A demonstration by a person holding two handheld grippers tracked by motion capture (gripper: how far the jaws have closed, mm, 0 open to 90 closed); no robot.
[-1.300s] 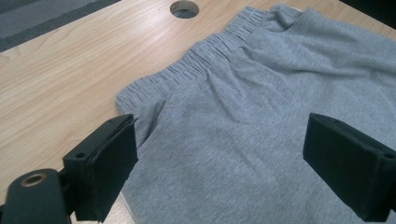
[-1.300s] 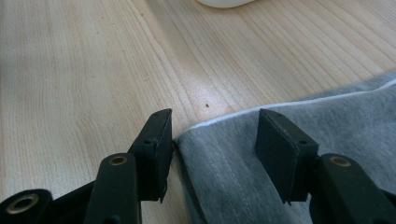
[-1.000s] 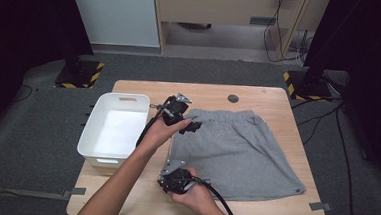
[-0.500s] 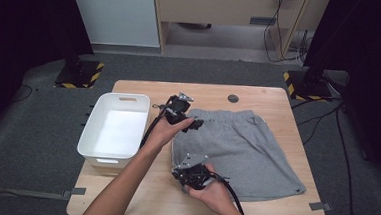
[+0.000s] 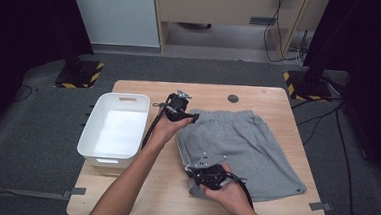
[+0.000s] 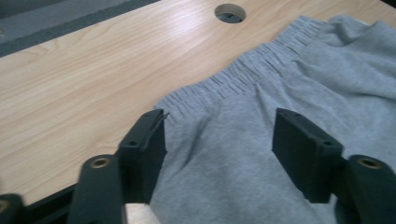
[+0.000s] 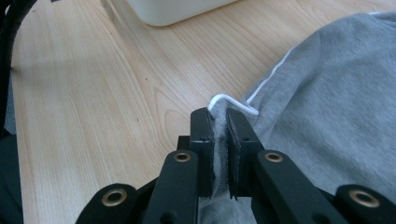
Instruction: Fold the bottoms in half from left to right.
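While your right gripper [image 7: 219,116] already pinches the shorts' [image 5: 246,146] hem, your left gripper [image 6: 219,140] has just been closing around the waistband [image 6: 243,77] without clamping, so folding has barely begun.

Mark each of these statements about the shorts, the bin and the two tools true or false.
1. The right tool is clamped on an edge of the grey shorts. True.
2. The left tool grips the white bin. False: its jaws, which have just been closing, straddle the shorts' waistband without pinching it.
3. The shorts lie inside the bin. False: they lie on the wooden table, right of the bin.
4. The bin holds nothing. True.
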